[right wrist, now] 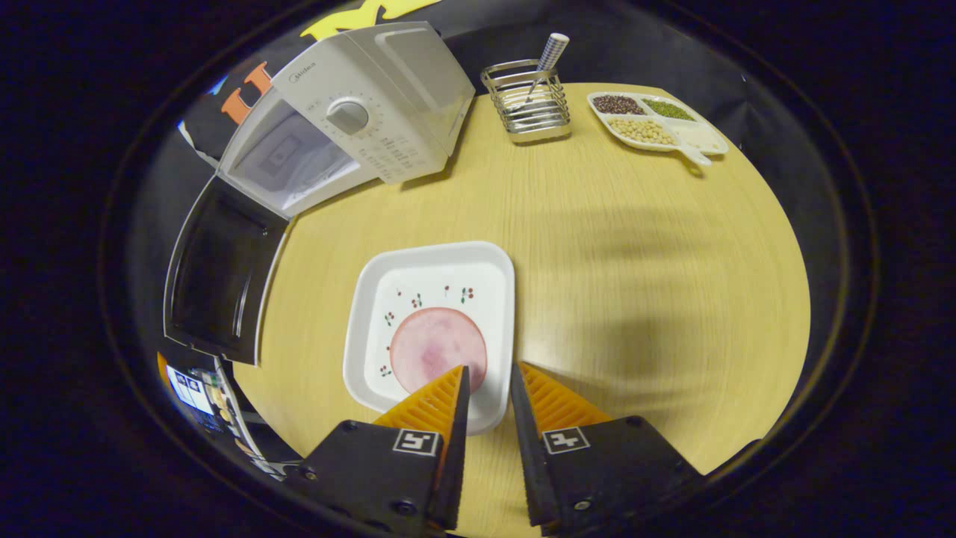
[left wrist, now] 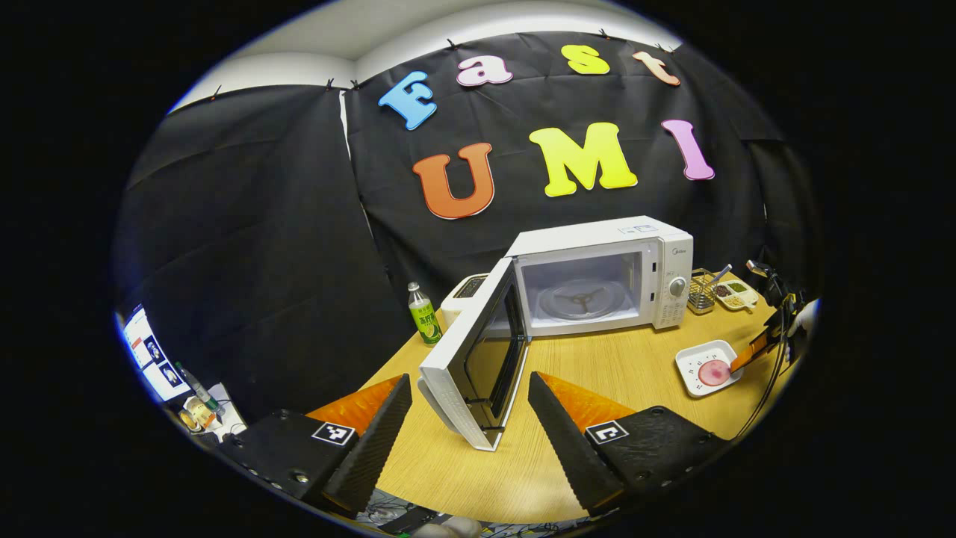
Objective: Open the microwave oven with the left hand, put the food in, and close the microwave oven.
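Microwave (left wrist: 605, 273) sits at the far side of the wooden surface (left wrist: 597, 366), door (left wrist: 474, 366) swung wide open toward the near left. Cavity is lit, with only the glass turntable (left wrist: 581, 299) inside.

Left tongs (left wrist: 469, 396) are released, fingers spread wide, hovering near the door's free edge with the door between them in the left gripper view; not touching it as far as I can tell.

Food: a pink round slice (right wrist: 438, 350) on a square white plate (right wrist: 493, 269), on the surface to the right of the microwave, well apart from it.

Right tongs (right wrist: 488, 385) are at the plate's near rim, fingers narrowly apart with the rim between the tips. Cannot tell whether they actually press on it. In the left gripper view the same tongs (left wrist: 747, 360) meet the plate (left wrist: 691, 359) from the right.

Far right: wire utensil rack (right wrist: 526, 104) and a divided dish of beans (right wrist: 653, 123). Left of the microwave: green bottle (left wrist: 423, 314).
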Demonstrator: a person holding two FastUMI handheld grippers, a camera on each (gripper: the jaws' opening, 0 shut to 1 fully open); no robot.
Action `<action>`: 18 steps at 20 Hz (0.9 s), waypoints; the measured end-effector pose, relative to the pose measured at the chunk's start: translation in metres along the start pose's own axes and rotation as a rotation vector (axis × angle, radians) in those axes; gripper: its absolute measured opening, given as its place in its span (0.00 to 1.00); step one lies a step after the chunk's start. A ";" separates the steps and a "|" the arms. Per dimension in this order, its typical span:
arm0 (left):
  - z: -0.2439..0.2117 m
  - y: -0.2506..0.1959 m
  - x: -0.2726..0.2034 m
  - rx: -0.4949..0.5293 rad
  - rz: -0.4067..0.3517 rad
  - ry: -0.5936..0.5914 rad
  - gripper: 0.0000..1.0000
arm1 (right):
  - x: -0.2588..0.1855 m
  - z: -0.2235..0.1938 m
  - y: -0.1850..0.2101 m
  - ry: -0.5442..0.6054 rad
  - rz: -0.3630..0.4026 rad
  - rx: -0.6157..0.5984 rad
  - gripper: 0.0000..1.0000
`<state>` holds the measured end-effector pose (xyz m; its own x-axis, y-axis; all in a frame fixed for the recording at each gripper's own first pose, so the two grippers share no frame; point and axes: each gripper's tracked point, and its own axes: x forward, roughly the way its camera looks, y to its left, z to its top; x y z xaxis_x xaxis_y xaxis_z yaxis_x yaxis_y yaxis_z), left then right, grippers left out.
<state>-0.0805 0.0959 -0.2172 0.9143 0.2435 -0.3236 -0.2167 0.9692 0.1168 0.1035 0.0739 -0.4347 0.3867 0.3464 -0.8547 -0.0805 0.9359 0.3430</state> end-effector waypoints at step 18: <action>0.004 0.031 0.029 -0.024 -0.067 -0.015 0.96 | -0.003 -0.001 0.030 -0.051 0.190 0.359 0.04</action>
<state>-0.0599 0.1331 -0.2195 0.9321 0.1775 -0.3158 -0.1627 0.9840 0.0728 0.0992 0.1005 -0.4219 0.4420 0.4988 -0.7456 0.1677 0.7705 0.6149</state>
